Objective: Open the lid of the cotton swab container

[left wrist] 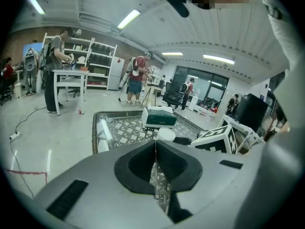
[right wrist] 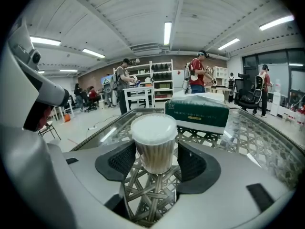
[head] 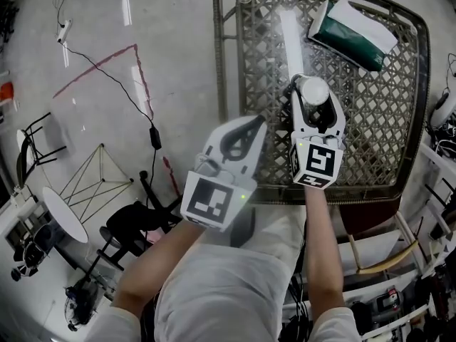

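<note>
The cotton swab container (head: 314,92) is a small clear tub with a white lid (right wrist: 153,128), standing upright on the lattice glass table (head: 370,112). My right gripper (head: 313,100) reaches from the near edge and its jaws sit on both sides of the tub (right wrist: 153,149), pads against its wall. The left gripper (head: 251,128) hovers at the table's near left corner, a short way left of the tub, jaws pressed together on nothing. In the left gripper view the white lid (left wrist: 166,134) shows just beyond its shut jaws (left wrist: 155,149).
A green and white tissue box (head: 353,33) lies at the table's far right, behind the tub. A long white tube (head: 291,38) lies along the far middle. The table's metal rim (head: 221,84) runs down the left. Chairs and a cable are on the floor at left.
</note>
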Tool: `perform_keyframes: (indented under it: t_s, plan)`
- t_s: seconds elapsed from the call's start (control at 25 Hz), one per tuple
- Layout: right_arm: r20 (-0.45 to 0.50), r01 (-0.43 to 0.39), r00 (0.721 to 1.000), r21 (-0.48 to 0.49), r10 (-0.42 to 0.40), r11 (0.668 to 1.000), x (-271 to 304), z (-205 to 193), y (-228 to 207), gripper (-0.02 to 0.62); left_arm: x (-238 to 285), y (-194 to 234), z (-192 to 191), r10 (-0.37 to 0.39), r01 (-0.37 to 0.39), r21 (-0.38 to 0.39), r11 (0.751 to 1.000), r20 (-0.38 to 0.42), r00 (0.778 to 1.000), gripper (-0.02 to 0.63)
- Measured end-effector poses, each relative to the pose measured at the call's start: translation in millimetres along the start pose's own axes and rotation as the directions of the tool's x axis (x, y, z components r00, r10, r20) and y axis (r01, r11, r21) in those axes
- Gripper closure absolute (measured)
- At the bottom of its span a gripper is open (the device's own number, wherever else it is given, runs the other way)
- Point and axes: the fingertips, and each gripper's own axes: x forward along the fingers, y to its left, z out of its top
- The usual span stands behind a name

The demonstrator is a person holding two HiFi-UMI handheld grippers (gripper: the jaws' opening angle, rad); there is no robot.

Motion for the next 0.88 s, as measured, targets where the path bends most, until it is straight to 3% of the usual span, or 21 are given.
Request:
perform_keyframes:
  t_s: [0.2,0.88]
  plan:
    - [-0.012,-0.009,1.000,0.002,0.009,1.000,1,0,-3,0.365,-1,-6,2,-0.004,0.004,0.013,1.000,-0.004,1.000,0.601]
    - [0.032,-0.026,0.999,-0.007,0.026,1.000,-66,53,2,0.370,-39,-32,39,-0.006,0.003,0.057,0.998,0.047,0.999,0.601]
